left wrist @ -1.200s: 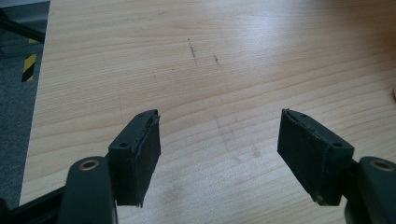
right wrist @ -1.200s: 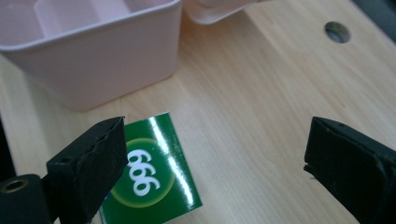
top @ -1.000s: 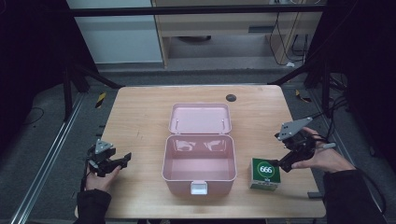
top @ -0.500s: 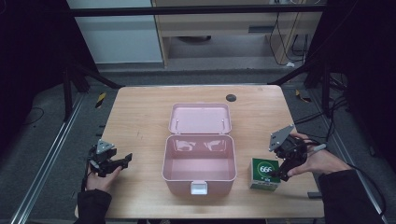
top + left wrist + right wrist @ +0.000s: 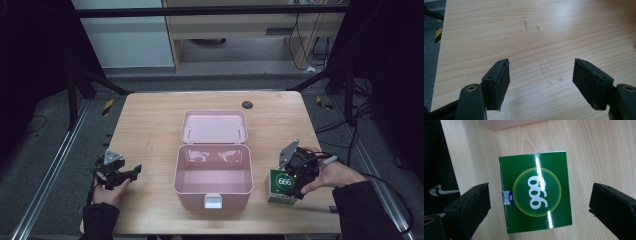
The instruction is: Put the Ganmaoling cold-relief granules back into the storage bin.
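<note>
Near the left edge of the wooden surface [image 5: 150,130], toward the near corner, the left tool [image 5: 131,172] is held low with its jaws spread wide apart and nothing between them; in the left gripper view, bare wood grain is seen between its pads [image 5: 499,82]. At the middle of the surface, toward the near edge, a pink box [image 5: 212,172] stands open and empty, with its lid [image 5: 214,126] laid back toward the far edge.

Between the box and the right edge, close to the near edge, the green carton [image 5: 282,186] marked with three white digits is found. The right tool [image 5: 300,180] is held directly over it, jaws apart and straddling it, not clamped; in the right gripper view the carton [image 5: 536,192] lies between the two pads [image 5: 471,205] with wood showing on either side.

The likely risks lie in the grasp. The carton sits slightly skewed to the jaws, so it could be twisted or pushed along the surface if one pad meets it first. Its glossy faces could slip if gripped too lightly, and the thin card could be crushed if gripped too hard. During transfer, the carton could be knocked against the box's near wall.
</note>
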Demonstrator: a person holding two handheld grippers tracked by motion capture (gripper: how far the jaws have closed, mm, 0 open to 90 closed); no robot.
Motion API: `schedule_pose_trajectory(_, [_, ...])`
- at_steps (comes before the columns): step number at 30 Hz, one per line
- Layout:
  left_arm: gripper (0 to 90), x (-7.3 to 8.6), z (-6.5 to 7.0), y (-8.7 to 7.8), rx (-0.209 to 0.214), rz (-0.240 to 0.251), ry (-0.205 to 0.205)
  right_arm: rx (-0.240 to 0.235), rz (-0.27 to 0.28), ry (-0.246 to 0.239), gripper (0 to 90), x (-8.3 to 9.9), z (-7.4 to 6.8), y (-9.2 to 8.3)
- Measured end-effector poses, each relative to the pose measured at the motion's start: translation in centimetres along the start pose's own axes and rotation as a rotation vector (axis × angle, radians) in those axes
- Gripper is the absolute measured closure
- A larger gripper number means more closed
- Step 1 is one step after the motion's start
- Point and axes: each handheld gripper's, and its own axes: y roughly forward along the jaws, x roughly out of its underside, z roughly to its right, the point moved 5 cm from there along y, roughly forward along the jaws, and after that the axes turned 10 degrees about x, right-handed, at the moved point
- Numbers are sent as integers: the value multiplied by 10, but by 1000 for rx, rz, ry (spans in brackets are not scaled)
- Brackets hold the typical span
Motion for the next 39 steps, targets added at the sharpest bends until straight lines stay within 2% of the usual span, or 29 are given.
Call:
schedule_pose_trajectory(9, [293, 0, 0, 1, -1, -6, 4, -22, -34, -23, 39, 3, -6, 15])
schedule_pose_trajectory(23, [293, 1, 0, 1, -3, -11, 7, -23, -81, -51, 45, 7, -8, 37])
schedule_pose_trajectory(39, [293, 1, 0, 3, -5, -16, 6, -27, -98, -69, 134, 9, -8, 49])
